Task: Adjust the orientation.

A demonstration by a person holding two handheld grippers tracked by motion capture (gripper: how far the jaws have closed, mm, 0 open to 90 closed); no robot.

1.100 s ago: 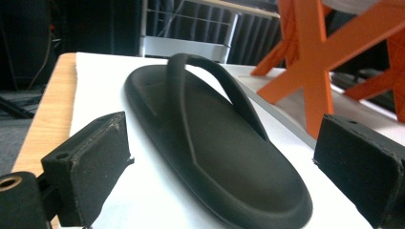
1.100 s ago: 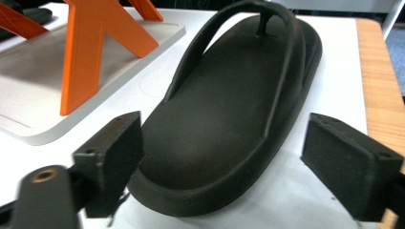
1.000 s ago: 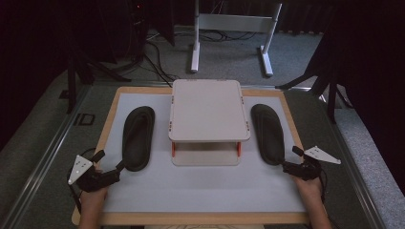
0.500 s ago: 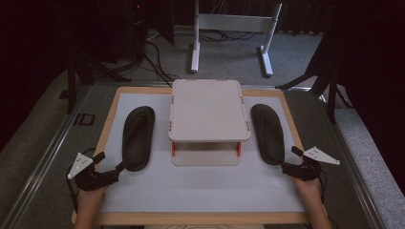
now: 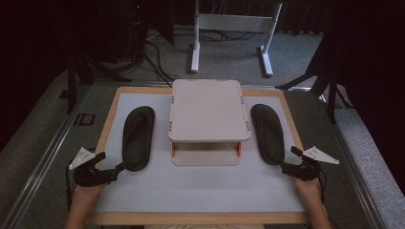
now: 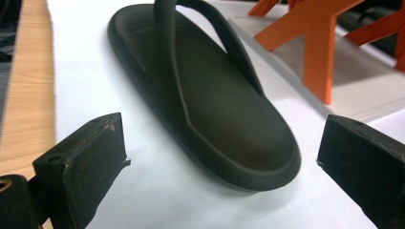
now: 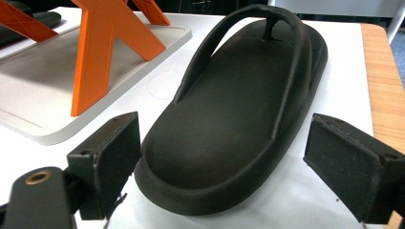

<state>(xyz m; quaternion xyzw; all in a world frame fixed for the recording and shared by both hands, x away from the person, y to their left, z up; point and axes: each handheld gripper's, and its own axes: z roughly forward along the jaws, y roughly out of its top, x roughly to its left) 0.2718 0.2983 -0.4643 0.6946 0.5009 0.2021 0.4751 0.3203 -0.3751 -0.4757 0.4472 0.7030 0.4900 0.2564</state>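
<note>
Lining up on both black sandals looks to be the step in hand: the left gripper (image 5: 116, 169) and right gripper (image 5: 285, 164) sit jaws apart at the heels of the left sandal (image 6: 200, 90) and right sandal (image 7: 239, 109), which flank the white stand (image 5: 207, 109) on the table (image 5: 200, 191). Next, each likely needs to advance and close on a heel.

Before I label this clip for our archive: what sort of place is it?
Probably a lab recording station: a framed white table with black curtains around it, cables on the floor, and a handheld left gripper.
</note>
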